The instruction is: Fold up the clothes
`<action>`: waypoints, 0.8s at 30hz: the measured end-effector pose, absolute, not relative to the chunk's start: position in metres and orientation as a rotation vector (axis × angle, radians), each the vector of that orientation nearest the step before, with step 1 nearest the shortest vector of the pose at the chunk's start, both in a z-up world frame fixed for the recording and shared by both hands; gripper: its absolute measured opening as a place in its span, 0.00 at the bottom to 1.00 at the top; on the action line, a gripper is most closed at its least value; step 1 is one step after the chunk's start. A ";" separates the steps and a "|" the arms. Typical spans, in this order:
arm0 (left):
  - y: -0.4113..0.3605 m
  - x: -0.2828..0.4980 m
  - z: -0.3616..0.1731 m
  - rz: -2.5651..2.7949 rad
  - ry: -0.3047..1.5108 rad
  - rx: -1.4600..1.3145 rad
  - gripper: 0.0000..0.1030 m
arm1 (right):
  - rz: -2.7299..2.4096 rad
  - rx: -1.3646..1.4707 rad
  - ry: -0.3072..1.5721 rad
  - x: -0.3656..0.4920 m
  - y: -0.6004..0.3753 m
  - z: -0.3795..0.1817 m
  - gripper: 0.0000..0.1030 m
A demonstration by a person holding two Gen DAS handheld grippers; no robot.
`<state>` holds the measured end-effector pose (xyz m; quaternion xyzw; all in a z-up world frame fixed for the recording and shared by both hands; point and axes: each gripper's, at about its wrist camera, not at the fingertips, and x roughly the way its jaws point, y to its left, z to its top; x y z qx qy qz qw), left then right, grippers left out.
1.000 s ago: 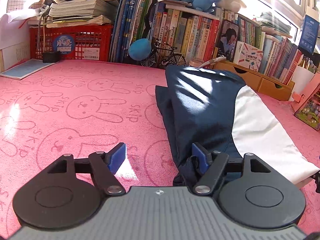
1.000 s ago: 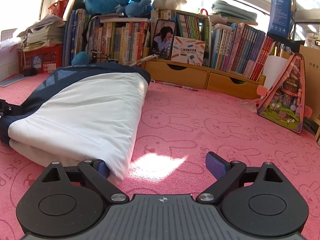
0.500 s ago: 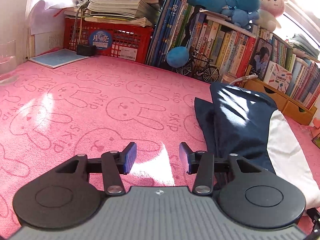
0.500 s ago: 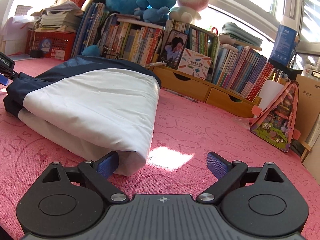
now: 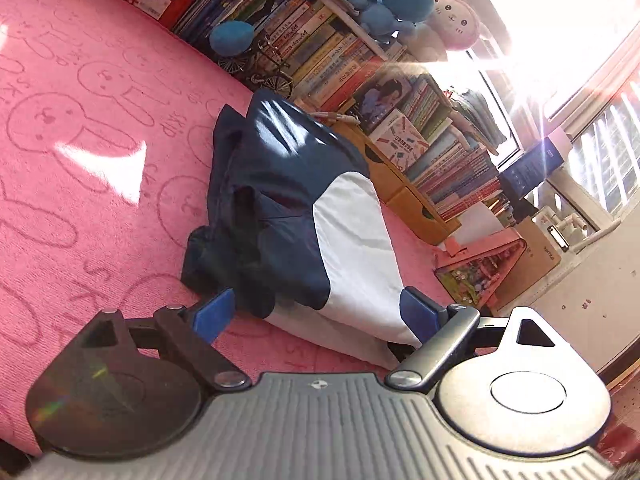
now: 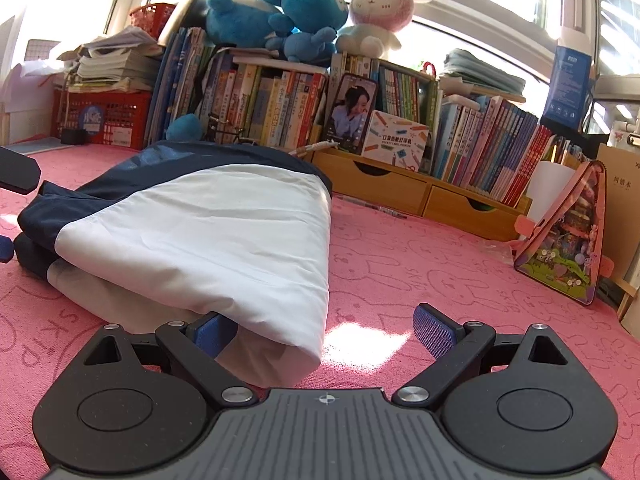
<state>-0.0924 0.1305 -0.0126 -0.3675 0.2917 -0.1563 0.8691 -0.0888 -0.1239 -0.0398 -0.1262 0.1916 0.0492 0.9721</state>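
A: We've got the folded garment lying on the pink mat, navy on one side, white on the other. Behind it we see a row of books with plush toys on top, and a toy bicycle just beside the navy end.

B: From our right gripper, its jaws stand wide apart. The left pad is tucked against the white fold's near corner, the right pad over bare mat, so nothing is pinched.

A: Our left gripper has just been opening its jaws; they now stand wide, with the garment's near end between them but neither pad pressing on it. That view is tilted.

B: For containers, we see a red crate stacked with papers, and a wooden drawer unit carrying the books. A pink triangular bag leans at the right; we can't tell its contents clearly.

A: We have open mat right of the garment up to that bag, and more on its navy side. The shelf closes off the far edge.
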 end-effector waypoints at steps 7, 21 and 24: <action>0.105 -0.070 -0.026 -0.389 0.602 -0.877 0.88 | 0.099 -0.240 0.395 -0.088 -0.126 -0.041 0.93; 0.071 -0.048 -0.019 -0.334 0.538 -0.828 0.88 | 0.098 -0.209 0.405 -0.087 -0.131 -0.042 0.93; 0.075 -0.041 -0.026 -0.261 0.523 -0.872 0.84 | 0.091 -0.213 0.403 -0.087 -0.130 -0.042 0.93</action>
